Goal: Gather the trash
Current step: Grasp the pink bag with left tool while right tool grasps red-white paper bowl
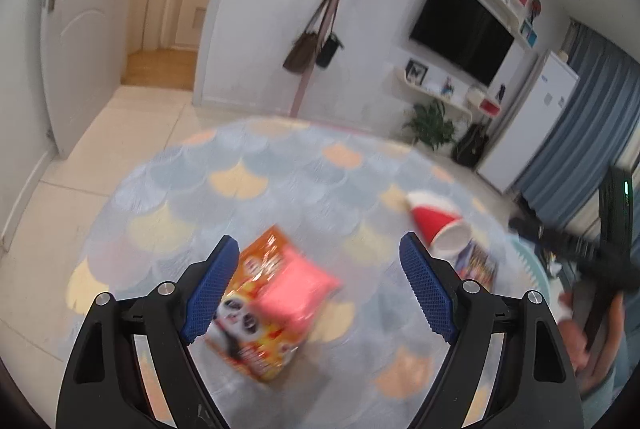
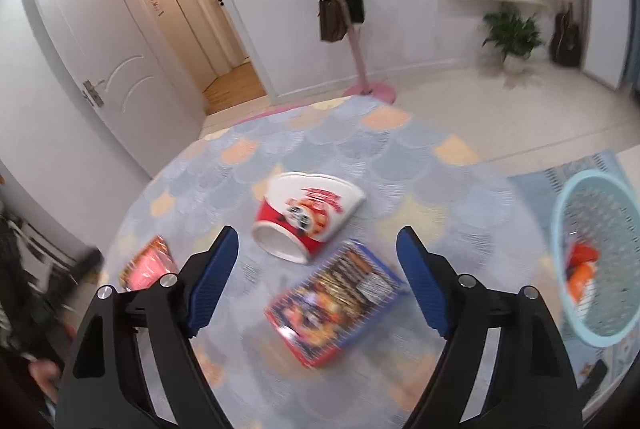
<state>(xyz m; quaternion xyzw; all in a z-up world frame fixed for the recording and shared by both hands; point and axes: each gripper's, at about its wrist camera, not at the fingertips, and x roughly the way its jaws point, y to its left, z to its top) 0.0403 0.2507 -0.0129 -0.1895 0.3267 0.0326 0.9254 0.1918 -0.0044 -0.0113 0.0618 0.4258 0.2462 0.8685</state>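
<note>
Left gripper (image 1: 316, 293): jaws spread wide over the rug, nothing pressed between the blue pads; the orange snack packet lies on the rug below the gap, close to the left pad.
Right gripper (image 2: 316, 281): jaws likewise wide, gripping nothing; the blue-edged packet lies on the rug beneath the gap.
Orange snack packet (image 1: 272, 309): flat on the rug, panda printed on its near end, pink panel above; blurred. In the right wrist view it shows (image 2: 148, 265) partly behind the left finger.
Blue-edged packet (image 2: 336, 301): flat, tilted, its red end nearest the camera; just beside the noodle cup.
Noodle cup (image 2: 308, 213): red and white, tipped on its side, open mouth facing the camera; from the left wrist camera it lies (image 1: 436, 225) beyond the right finger.
Basket (image 2: 560, 225): pale blue, perforated, at the right edge on a separate light mat; orange and red wrappers already lie inside.
Rug (image 2: 400, 165): round, grey-blue scallop pattern with peach patches; bare stretches surround the three pieces of litter, and its far rim meets pale floor tiles.
Person: a hand (image 1: 580, 333) holding dark gear at the right margin of the left wrist view.
Coat stand (image 2: 352, 29): pink, bags hanging, its base just beyond the rug's far rim.
Background: open doorway (image 2: 224, 29) far left; potted plant (image 2: 512, 33) by the far wall.
</note>
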